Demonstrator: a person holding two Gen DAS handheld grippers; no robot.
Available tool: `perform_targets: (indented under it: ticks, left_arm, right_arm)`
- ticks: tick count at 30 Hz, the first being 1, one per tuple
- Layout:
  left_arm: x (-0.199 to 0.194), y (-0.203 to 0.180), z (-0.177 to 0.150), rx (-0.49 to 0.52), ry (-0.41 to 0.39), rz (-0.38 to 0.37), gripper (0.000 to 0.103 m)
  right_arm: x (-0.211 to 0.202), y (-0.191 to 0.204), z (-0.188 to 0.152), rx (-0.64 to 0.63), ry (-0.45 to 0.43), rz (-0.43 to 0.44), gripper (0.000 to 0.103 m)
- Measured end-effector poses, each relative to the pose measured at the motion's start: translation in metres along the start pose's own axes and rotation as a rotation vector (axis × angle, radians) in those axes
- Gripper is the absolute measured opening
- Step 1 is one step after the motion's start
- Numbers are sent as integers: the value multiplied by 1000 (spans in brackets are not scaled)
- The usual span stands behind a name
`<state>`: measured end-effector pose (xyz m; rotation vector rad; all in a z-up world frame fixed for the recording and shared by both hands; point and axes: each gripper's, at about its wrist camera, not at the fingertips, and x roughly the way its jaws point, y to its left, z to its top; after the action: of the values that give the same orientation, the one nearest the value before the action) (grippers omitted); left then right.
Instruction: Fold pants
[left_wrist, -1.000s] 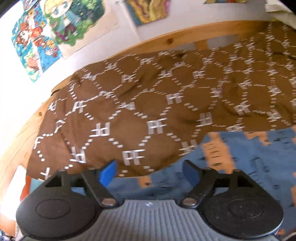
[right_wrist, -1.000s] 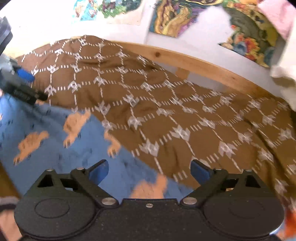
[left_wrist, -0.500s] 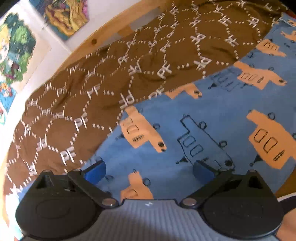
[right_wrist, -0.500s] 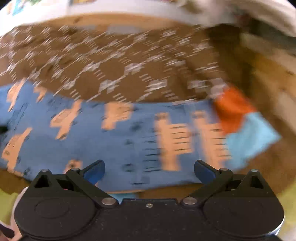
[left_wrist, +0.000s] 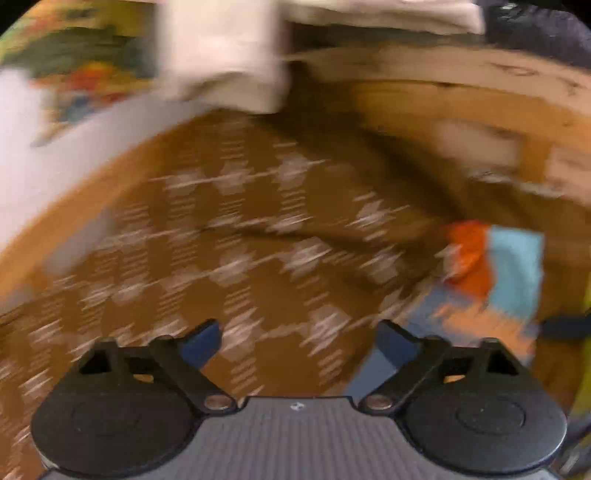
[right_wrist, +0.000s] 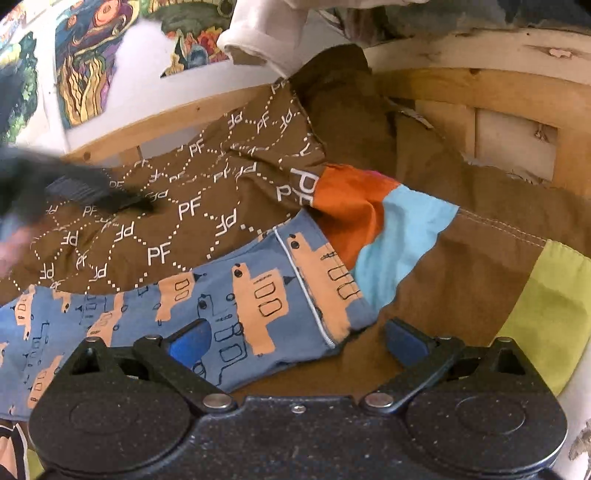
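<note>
Brown PF blanket (right_wrist: 192, 206) covers the bed; blue printed pants (right_wrist: 221, 317) lie flat at its 6 o'clock edge, soft, light, floppy. Take the hem corner nearest the right hand-held gripper (right_wrist: 295, 339), which gapes empty above it. The left hand-held gripper (left_wrist: 299, 343), just been closing slightly, is still wide and holds nothing.

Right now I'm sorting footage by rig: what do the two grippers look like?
Both have black bodies with two round discs, silver pivot screws, angled black linkage arms and blue fingers. The left gripper has a grey ribbed centre plate with a small white mark. The right gripper has a speckled black centre plate with a small screw.
</note>
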<state>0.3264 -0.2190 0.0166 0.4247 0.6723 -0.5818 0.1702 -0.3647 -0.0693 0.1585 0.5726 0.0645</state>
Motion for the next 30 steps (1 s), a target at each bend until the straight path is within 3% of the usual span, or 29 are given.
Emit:
perform_targets:
  ticks: [3,4,7,9,15,20,30]
  left_arm:
    - [32,-13,16,-6,23,-152,78]
    - [39,-17,17,-7,32,-180,71]
    - [60,-23,15,0,90,-233,50]
    - [68,-26,10,12,113,-230,43]
    - [73,-39,-4,51,107,-169,42]
    - [72,-31,-15,12,86,-175,52]
    - [57,-21,-11,-42,97,-169,52]
  right_arm:
    - [1,-4,1,-2,-41,1,92]
    - [2,-6,2,7,-48,3,89]
    - [5,-10,4,39,-56,2,78]
    - [6,-13,4,54,-53,-3,72]
    - [6,-21,3,116,-37,-6,65]
    - [5,-25,0,197,9,45,64]
    - [15,-42,-1,371,17,111,59]
